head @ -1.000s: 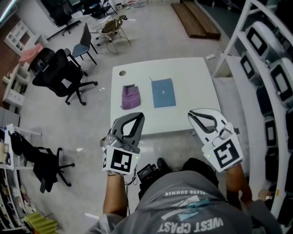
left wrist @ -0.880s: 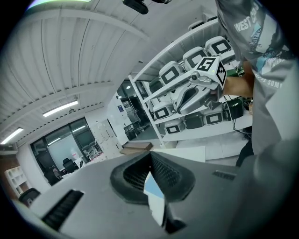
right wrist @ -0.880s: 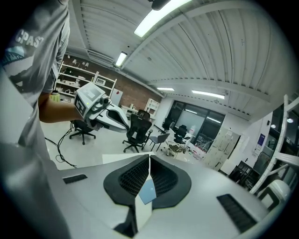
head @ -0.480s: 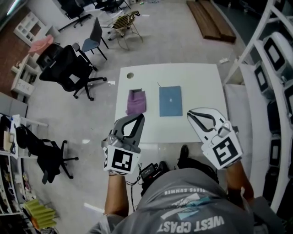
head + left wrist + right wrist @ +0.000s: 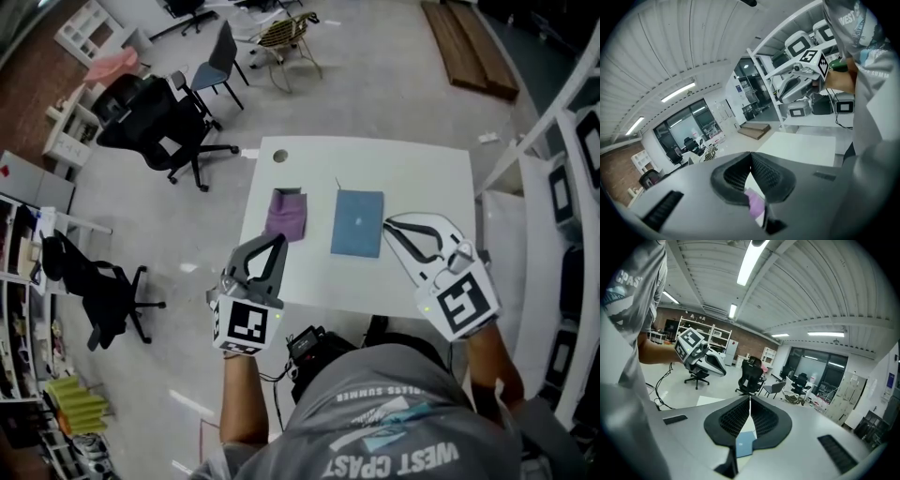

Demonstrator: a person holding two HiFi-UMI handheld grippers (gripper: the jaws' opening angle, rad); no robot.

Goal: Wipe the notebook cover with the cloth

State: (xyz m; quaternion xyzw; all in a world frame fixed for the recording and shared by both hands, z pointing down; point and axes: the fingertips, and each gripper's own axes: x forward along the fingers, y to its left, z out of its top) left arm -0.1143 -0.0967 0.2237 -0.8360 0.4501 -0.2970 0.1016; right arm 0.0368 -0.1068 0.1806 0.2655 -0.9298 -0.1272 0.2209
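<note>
Facing the white bench [image 5: 422, 178], you have the purple cloth [image 5: 286, 214] and the blue notebook [image 5: 358, 223] lying side by side on it, near each other but not touching. The cloth is to the left of the notebook. Both lie with their long axis running away from you.

The left gripper [image 5: 277, 240] points almost straight at the cloth, which shows through the gap below its jaws in the left gripper view. So that is the hand nearer the cloth, and I judge it the one to fetch it. Its jaws are pressed together with nothing between them, so you would need to spread them before reaching in.

The right gripper [image 5: 388, 225] lines up with the notebook, and its jaws also meet at the tip, empty.

From the head view, the right gripper's tip sits just beside the notebook's right edge. How high it stands over the bench cannot be read there, but the right gripper view shows the notebook small and ahead, so they are apart. The grippers cover part of the bench's near edge, and the cloth's folds are too small to make out.
</note>
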